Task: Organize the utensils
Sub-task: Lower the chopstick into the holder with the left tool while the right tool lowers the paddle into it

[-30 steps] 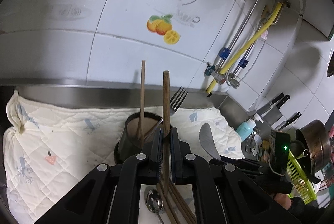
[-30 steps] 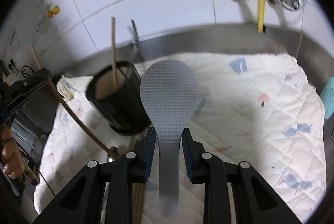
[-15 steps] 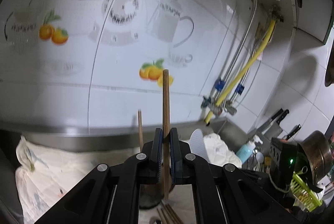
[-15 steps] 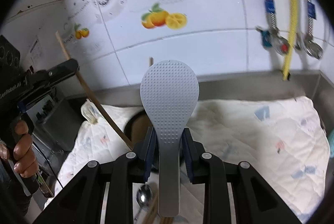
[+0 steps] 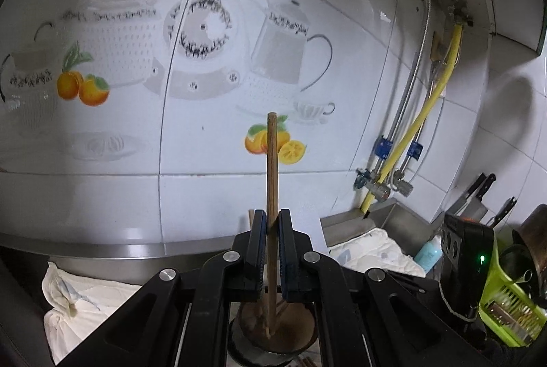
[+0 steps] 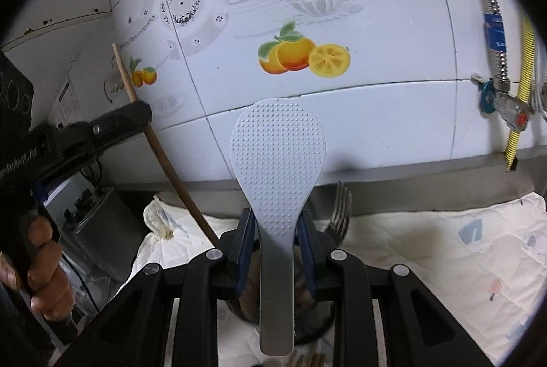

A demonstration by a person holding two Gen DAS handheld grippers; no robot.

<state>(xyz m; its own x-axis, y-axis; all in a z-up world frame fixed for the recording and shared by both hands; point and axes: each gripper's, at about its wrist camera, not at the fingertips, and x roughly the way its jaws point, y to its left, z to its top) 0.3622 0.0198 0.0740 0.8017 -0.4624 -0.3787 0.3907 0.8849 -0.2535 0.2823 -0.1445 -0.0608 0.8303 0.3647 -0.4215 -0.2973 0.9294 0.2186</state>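
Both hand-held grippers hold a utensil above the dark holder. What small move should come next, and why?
Probably lower the left hand-held gripper so the wooden chopstick slides into the dark utensil holder. It is shut on the chopstick, whose lower end hangs over the holder's mouth. The right hand-held gripper, shut on the grey rice paddle, can follow.

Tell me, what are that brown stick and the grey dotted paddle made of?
The chopstick looks like wood or bamboo: matte brown with a faint lengthwise grain. The rice paddle seems moulded plastic, though silicone is possible: even pale grey, dull sheen, with regular raised dots across its blade.
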